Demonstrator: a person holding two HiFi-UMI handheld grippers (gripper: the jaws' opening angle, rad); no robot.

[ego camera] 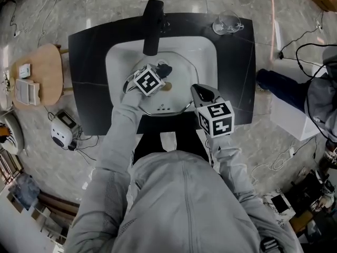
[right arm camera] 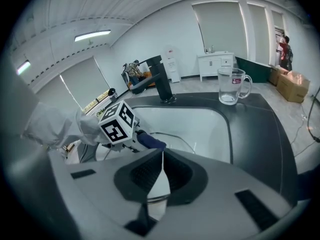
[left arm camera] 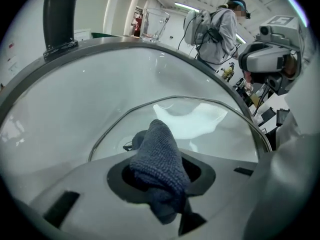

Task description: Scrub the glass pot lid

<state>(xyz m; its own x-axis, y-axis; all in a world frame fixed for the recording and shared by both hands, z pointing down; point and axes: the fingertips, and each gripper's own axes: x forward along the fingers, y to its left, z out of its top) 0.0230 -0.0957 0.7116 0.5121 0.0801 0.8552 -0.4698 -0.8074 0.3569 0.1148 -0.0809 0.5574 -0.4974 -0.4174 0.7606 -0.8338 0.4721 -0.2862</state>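
— Where's the glass lid (left arm camera: 200,129)?
— In the white sink (ego camera: 118,57), near side. My left gripper (ego camera: 158,74) has its fingers clamped on a dark blue cloth (left arm camera: 159,159) over it.
— And the right?
— My right gripper (ego camera: 202,93) has its fingers together, empty, at the sink's right rim

I held my left arm (ego camera: 122,130) stretched forward and down, its hand-held gripper (ego camera: 161,71) leading, jaws clamped on a dark blue cloth (left arm camera: 159,159). My right arm (ego camera: 227,157) was bent closer to my body. Its hand-held gripper (ego camera: 203,94) had jaws pressed together at the tips, with the marker cube (ego camera: 216,118) facing up.
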